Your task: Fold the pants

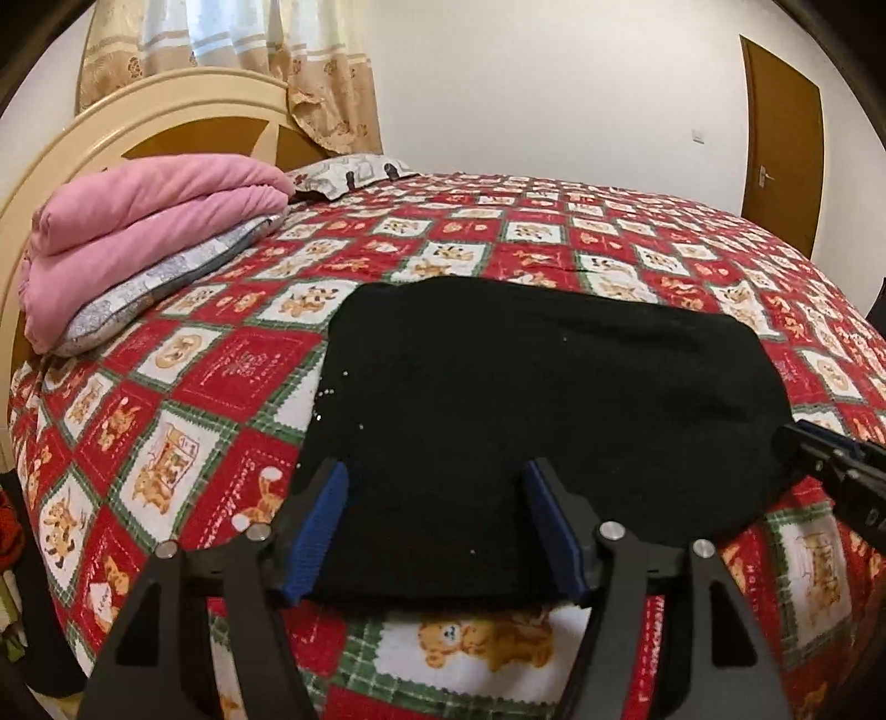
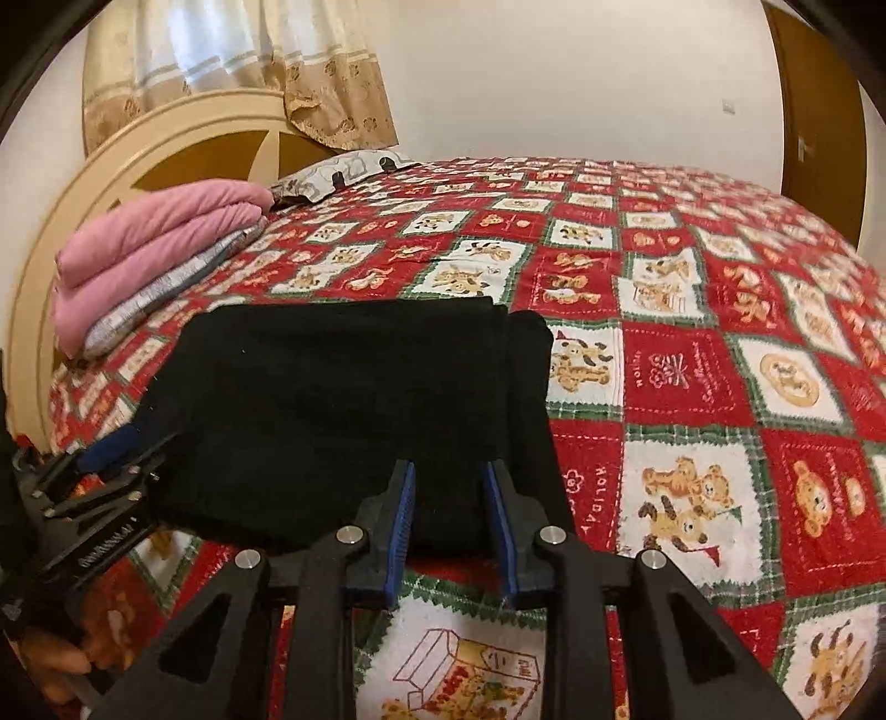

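The black pants (image 1: pixel 531 410) lie folded into a flat rectangle on the red patchwork bedspread (image 1: pixel 221 365); they also show in the right wrist view (image 2: pixel 343 410). My left gripper (image 1: pixel 437 471) is open, its blue-padded fingers (image 1: pixel 326 515) standing either side of the near left edge of the pants. My right gripper (image 2: pixel 449 471) is open over the near right edge of the pants, with nothing between its pads. Each gripper shows at the edge of the other's view: the right one at the right of the left wrist view (image 1: pixel 830 471), the left one at the left of the right wrist view (image 2: pixel 105 448).
A folded pink blanket (image 1: pixel 138 221) on a grey pillow (image 1: pixel 166 282) sits at the bed's far left by the cream headboard (image 1: pixel 166 105). Another pillow (image 1: pixel 354 171) lies at the far edge. Curtains (image 1: pixel 232 50) hang behind; a brown door (image 1: pixel 781 138) stands at the right.
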### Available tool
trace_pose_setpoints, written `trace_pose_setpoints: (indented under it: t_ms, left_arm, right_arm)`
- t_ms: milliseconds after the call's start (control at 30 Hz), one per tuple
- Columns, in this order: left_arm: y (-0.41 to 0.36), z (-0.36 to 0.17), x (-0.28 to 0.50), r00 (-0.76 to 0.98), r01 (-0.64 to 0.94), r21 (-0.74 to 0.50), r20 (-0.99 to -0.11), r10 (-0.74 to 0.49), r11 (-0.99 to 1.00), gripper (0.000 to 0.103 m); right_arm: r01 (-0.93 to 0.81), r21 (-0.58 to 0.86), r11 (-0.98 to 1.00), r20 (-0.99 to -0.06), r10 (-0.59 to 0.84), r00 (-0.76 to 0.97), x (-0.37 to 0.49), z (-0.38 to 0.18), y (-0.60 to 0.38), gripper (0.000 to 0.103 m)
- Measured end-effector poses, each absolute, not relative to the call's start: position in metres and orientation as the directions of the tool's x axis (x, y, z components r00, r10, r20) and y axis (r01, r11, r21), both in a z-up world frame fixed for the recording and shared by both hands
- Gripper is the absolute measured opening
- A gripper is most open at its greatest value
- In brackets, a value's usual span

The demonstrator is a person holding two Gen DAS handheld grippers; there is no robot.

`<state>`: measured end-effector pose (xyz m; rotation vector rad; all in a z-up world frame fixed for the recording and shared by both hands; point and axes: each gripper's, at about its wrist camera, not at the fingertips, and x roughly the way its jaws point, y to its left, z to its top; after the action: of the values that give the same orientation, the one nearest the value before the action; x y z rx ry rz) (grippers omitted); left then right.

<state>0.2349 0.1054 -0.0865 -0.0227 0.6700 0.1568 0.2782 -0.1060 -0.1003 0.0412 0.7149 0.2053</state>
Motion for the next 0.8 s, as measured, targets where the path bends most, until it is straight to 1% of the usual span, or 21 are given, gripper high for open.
trace_pose_setpoints:
  t_ms: [33, 67, 100, 133, 167, 233, 333, 433, 567, 667, 800]
  left_arm:
    - [0.106, -0.085, 0.233, 0.765, -0.147, 0.022, -0.631, 0.128, 0.989, 0.07]
    - [0.106, -0.084, 0.231, 0.759, -0.142, 0.019, -0.639, 0.121, 0.99, 0.071]
    - [0.106, -0.082, 0.228, 0.749, -0.135, 0.016, -0.653, 0.112, 0.991, 0.072]
    - [0.106, -0.082, 0.225, 0.744, -0.133, 0.014, -0.659, 0.109, 0.991, 0.072]
    - [0.105, -0.081, 0.221, 0.74, -0.13, 0.01, -0.665, 0.104, 0.991, 0.072]
    - [0.104, -0.078, 0.21, 0.737, -0.128, -0.004, -0.67, 0.093, 0.992, 0.072]
    - [0.1, -0.078, 0.194, 0.721, -0.133, -0.031, -0.689, 0.075, 0.991, 0.073]
    - [0.094, -0.082, 0.178, 0.702, -0.119, -0.062, -0.711, 0.04, 0.991, 0.073]
    - [0.084, -0.086, 0.162, 0.673, -0.105, -0.047, -0.739, 0.036, 0.993, 0.073]
    - [0.081, -0.086, 0.152, 0.667, -0.115, -0.019, -0.742, 0.063, 0.993, 0.073]
    - [0.081, -0.079, 0.139, 0.678, -0.113, -0.02, -0.733, 0.063, 0.993, 0.073]
  right_arm:
    - [-0.173, 0.094, 0.98, -0.648, 0.192, 0.737, 0.278, -0.1, -0.104, 0.03]
    - [-0.169, 0.081, 0.982, -0.657, 0.18, 0.732, 0.277, -0.098, -0.103, 0.033]
    - [-0.155, 0.075, 0.985, -0.671, 0.165, 0.723, 0.276, -0.095, -0.104, 0.039]
    - [-0.131, 0.074, 0.989, -0.686, 0.146, 0.712, 0.274, -0.094, -0.104, 0.06]
    - [-0.088, 0.103, 0.991, -0.715, 0.135, 0.685, 0.271, -0.093, -0.107, 0.073]
    - [-0.063, 0.204, 0.977, -0.722, 0.194, 0.664, 0.258, -0.093, -0.114, 0.073]
    - [-0.045, 0.272, 0.961, -0.703, 0.23, 0.673, 0.233, -0.091, -0.117, 0.073]
    - [-0.012, 0.276, 0.961, -0.721, 0.215, 0.658, 0.209, -0.093, -0.113, 0.073]
    - [0.051, 0.269, 0.962, -0.776, 0.185, 0.604, 0.193, -0.099, -0.111, 0.073]
    - [0.038, 0.268, 0.963, -0.766, 0.189, 0.615, 0.18, -0.094, -0.109, 0.073]
    - [0.034, 0.259, 0.965, -0.751, 0.179, 0.635, 0.164, -0.083, -0.106, 0.073]
